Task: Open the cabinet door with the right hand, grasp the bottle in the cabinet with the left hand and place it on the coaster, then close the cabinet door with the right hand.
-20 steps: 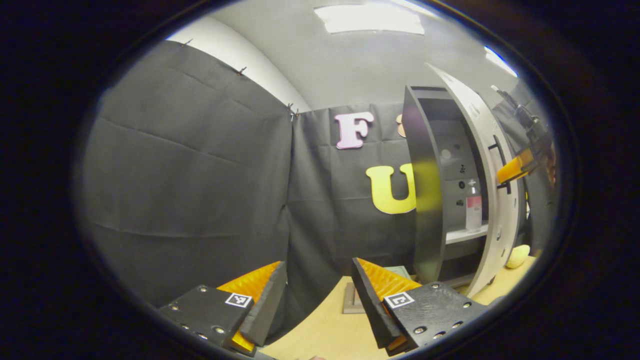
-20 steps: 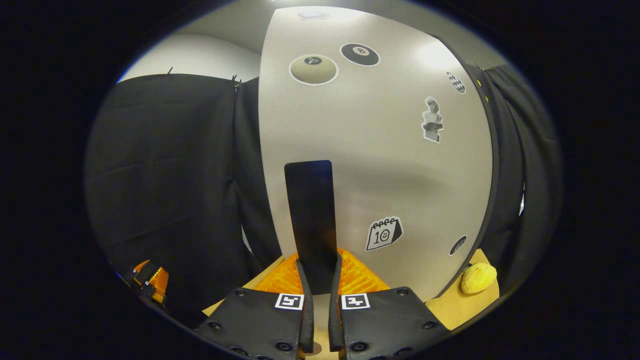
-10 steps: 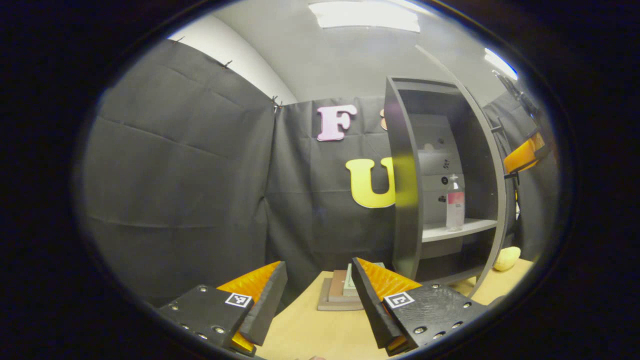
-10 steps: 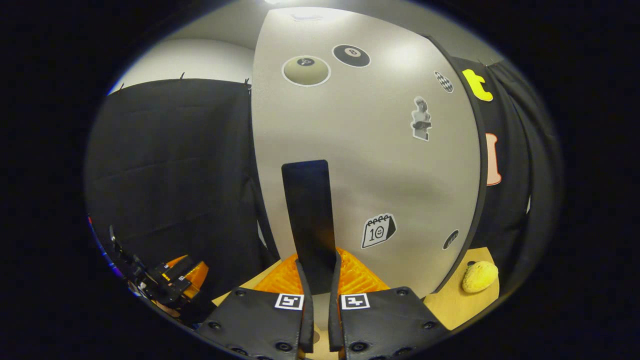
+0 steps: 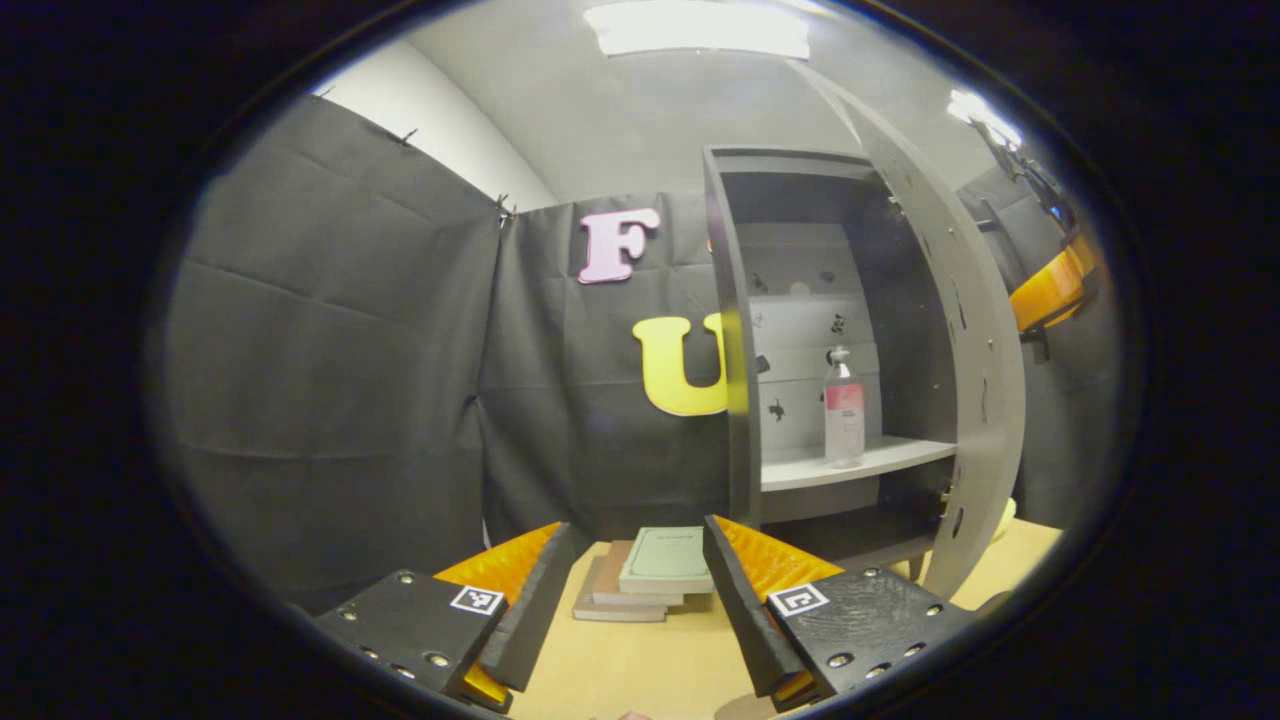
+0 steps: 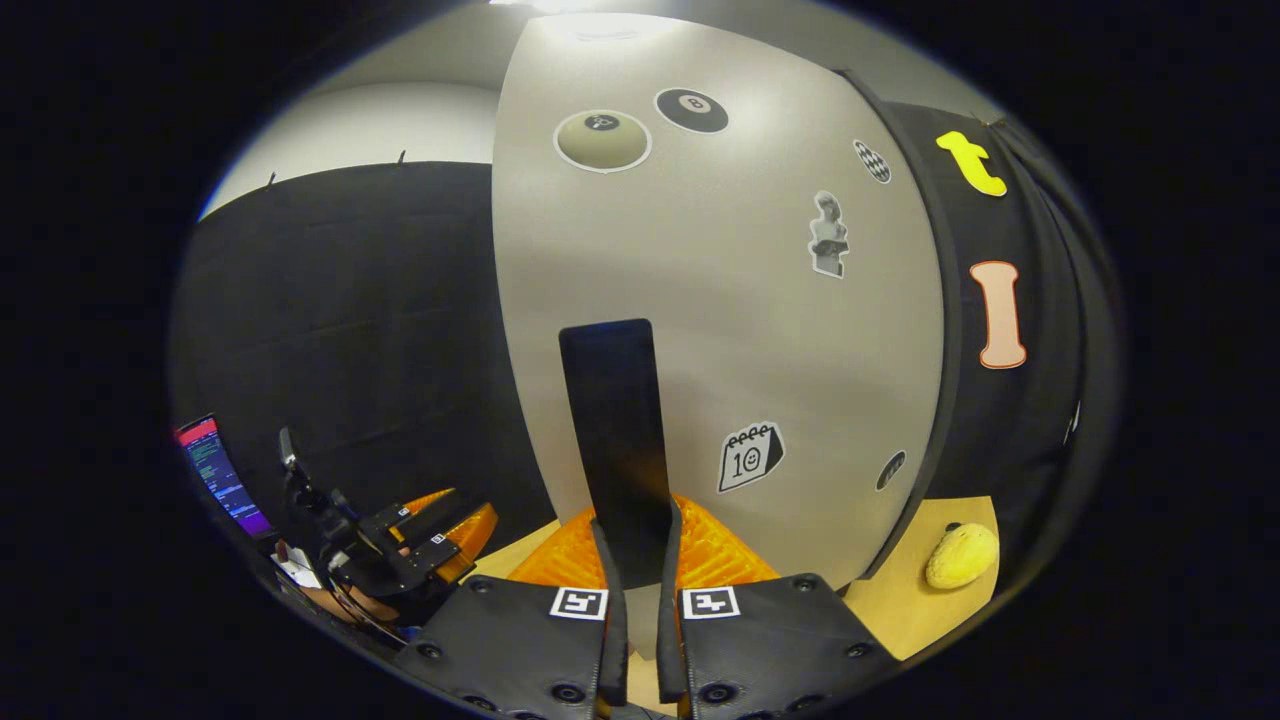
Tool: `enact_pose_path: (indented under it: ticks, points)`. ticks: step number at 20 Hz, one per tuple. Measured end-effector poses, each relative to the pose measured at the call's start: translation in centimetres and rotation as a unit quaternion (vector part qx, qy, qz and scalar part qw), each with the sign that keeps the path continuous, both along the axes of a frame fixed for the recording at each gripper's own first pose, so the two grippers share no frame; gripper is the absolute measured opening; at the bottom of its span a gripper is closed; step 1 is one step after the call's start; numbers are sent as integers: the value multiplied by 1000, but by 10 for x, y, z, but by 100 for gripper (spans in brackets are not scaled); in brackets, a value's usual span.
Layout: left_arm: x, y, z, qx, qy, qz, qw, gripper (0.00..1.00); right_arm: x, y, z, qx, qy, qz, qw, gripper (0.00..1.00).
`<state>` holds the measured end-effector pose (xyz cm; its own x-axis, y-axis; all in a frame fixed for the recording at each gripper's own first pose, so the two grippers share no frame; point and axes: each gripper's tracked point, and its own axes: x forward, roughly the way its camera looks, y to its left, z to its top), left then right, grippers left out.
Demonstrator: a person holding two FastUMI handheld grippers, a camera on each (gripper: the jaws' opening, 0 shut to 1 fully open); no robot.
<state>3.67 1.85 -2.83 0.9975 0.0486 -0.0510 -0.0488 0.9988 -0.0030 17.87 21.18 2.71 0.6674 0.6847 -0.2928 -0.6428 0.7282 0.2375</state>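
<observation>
The right gripper (image 6: 637, 560) is clamping the door's black handle (image 6: 615, 430), while the left gripper (image 5: 630, 590), fingers spread wide, is facing the upright bottle (image 5: 843, 410) standing ahead-right on the cabinet (image 5: 740, 330) shelf.

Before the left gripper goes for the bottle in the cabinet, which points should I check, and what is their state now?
1. Cabinet door open wide enough: ok.
2. Right gripper shut on the door handle: ok.
3. Bottle upright on the shelf, path free: ok.
4. Left gripper open, nothing in it: ok.
5. Coaster free for placing: cannot tell.
6. Stack of books on the table below the path: ok, lies low.
</observation>
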Motion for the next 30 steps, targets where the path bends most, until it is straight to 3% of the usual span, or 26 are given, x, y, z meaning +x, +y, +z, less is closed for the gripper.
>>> enact_pose_path:
  ticks: [4,6,16,25,26,30]
  points:
    - [-1,-32,10,-4,-3,-12,1000,78,-3,-12,0,11,4,15,1000,10]
    - [-1,-49,15,-4,-8,-18,1000,78,-5,-19,0,10,0,20,1000,13]
    - [-10,-121,25,0,-14,-43,999,78,-11,-52,1,19,-10,23,1000,13]
    - [-7,-188,28,-8,-23,-58,998,78,-10,-85,1,19,-20,7,1000,13]
    - [-7,-194,26,-10,-22,-60,998,78,-8,-88,0,18,-21,5,1000,9]
    - [-8,-214,27,-16,-26,-57,998,78,-2,-103,0,14,-23,-12,1000,12]
